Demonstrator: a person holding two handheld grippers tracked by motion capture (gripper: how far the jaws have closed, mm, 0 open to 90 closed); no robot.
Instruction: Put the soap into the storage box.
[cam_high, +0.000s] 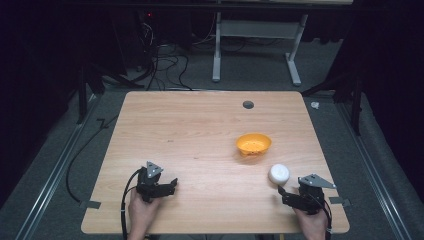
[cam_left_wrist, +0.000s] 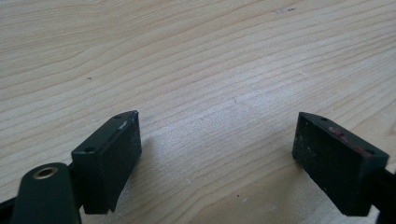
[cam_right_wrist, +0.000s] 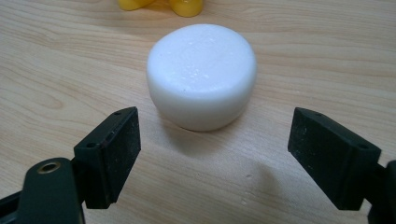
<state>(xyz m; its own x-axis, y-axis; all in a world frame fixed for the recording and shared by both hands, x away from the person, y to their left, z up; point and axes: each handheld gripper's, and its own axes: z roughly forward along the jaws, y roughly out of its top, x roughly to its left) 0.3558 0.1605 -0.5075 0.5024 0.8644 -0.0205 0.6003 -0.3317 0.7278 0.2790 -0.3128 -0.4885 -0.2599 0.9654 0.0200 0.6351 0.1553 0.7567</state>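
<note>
A white round puck (cam_high: 279, 173) (cam_right_wrist: 201, 74) lies flat on the wooden table (cam_high: 200, 125) at the near right. My right gripper (cam_high: 282, 193) (cam_right_wrist: 215, 149) stands open just short of it, its jaws wide to either side and the puck a little ahead of the pads, untouched. Beyond the puck sits an orange bowl (cam_high: 253, 143), whose yellow-orange base (cam_right_wrist: 187, 5) peeks in at the top of the right gripper view. At the near left my left gripper (cam_high: 172, 184) (cam_left_wrist: 217, 154) rests low over bare wood, open with nothing between its jaws.
A dark round cable hole (cam_high: 248, 104) sits near the table's far edge. Behind the table stand a white desk frame (cam_high: 255, 30) and loose cables (cam_high: 160, 65) on the floor. Metal rails (cam_high: 50, 175) run along both sides.
</note>
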